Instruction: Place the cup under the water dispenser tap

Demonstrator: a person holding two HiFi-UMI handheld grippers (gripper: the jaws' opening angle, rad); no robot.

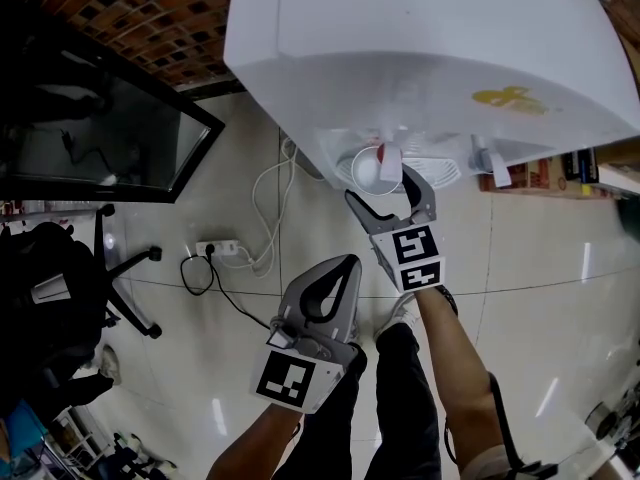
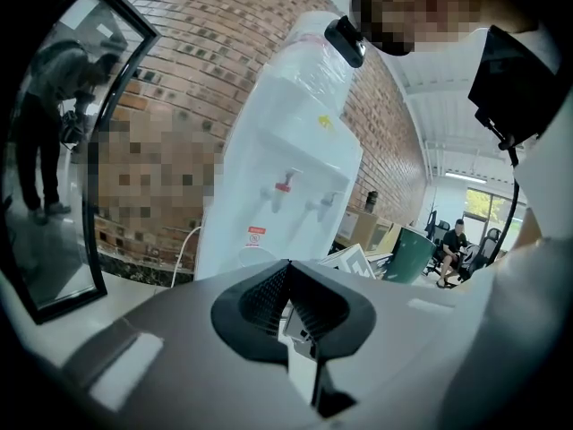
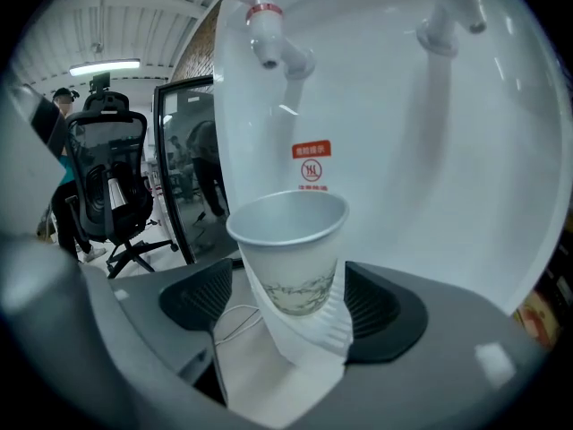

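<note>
Cup: a white paper cup (image 3: 291,253) with a faint grey-green print low on its wall, mouth up and empty as far as the inside shows.
Cup's place: it stands on the white ribbed drip tray (image 3: 315,334) of the water dispenser (image 3: 430,159), below the red-capped tap (image 3: 266,27).
Right gripper (image 1: 378,182): its jaws stand wide apart with the cup between them; the dark ribbed pads (image 3: 201,298) sit on either side of the cup's lower part and a gap shows on both sides, so nothing is gripped.
Dispenser front: a second tap (image 3: 445,21) is to the right of the red one; a small red warning label (image 3: 311,161) is on the white panel behind the cup's rim.
Left gripper (image 1: 345,264): jaws closed together with nothing between them, held lower in the head view, well apart from the dispenser.
Floor: pale glossy tiles; a white power strip (image 1: 220,250) with white and black cables lies near the dispenser's base.
Surroundings: a black office chair (image 3: 112,182) and a black-framed glass panel (image 3: 183,164) to the left; a brick wall (image 2: 206,52) behind the dispenser.
</note>
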